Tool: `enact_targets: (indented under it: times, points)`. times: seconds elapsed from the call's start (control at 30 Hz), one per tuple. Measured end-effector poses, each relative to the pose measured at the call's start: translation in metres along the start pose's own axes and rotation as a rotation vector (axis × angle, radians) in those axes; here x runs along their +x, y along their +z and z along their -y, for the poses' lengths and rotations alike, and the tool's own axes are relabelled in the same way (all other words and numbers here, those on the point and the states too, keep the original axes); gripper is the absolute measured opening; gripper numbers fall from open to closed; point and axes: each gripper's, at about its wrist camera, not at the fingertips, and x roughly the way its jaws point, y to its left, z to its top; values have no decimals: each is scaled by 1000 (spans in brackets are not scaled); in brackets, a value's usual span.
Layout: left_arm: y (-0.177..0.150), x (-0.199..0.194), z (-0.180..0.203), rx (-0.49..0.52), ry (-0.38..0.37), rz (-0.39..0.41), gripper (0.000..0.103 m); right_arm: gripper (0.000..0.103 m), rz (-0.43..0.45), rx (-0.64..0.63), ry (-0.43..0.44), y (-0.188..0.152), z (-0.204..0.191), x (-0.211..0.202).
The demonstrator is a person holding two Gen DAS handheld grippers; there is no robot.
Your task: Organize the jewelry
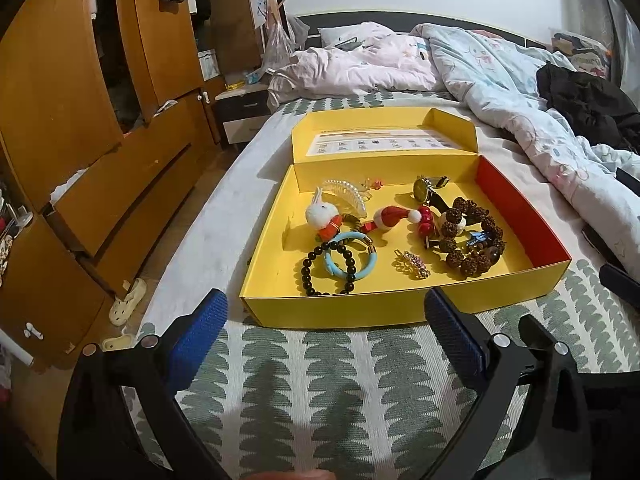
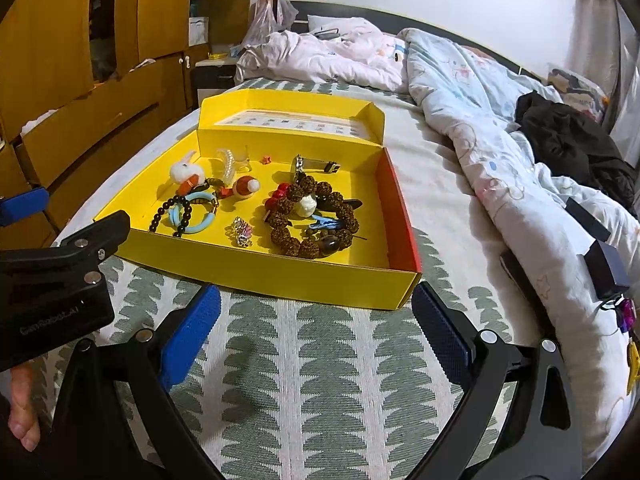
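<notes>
A: Jaw state?
B: left gripper (image 1: 326, 306) spread wide, holding nothing. right gripper (image 2: 316, 300) likewise.
A: Jewelry?
B: In yellow box (image 1: 400, 304) on the bed: black bead bracelet (image 1: 328, 268), blue bangle (image 1: 350, 256), brown bead string (image 1: 474, 236).

A: Where does the left wrist view look from?
B: From low over the bed (image 1: 320, 380), along the spread left claw (image 1: 326, 300), facing the headboard, near the front wall of the yellow box (image 1: 360, 308).
A: And the right wrist view?
B: From just right of it, along the right claw (image 2: 316, 300), angled slightly leftward; the left claw's body enters at its left edge.
A: Shared field?
B: The box, quilt (image 2: 480, 120), wardrobe (image 1: 80, 140).
</notes>
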Motion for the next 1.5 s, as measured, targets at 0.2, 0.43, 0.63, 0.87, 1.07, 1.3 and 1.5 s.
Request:
enact_targets:
  times: [0.2, 0.43, 0.63, 0.87, 1.07, 1.3, 1.5]
  points:
    - [2, -1, -2, -2, 4, 4, 97, 96, 0, 0, -5, -1, -1, 1]
    - [4, -5, -5, -6, 10, 5, 97, 96, 1, 2, -5, -1, -1, 1]
    - [3, -8, -6, -14, 16, 9, 97, 96, -3, 2, -3, -1, 0, 2]
    - [3, -8, -6, -16, 20, 10, 97, 96, -5, 3, -4, -2, 1, 2]
    - [3, -8, -7, -17, 20, 10, 97, 96, -3, 6, -4, -2, 1, 2]
    - [2, -8, -6, -16, 23, 10, 97, 96, -7, 5, -4, -1, 2, 3]
    - [3, -8, -7, -16, 26, 9, 97, 96, -8, 7, -5, 0, 1, 3]
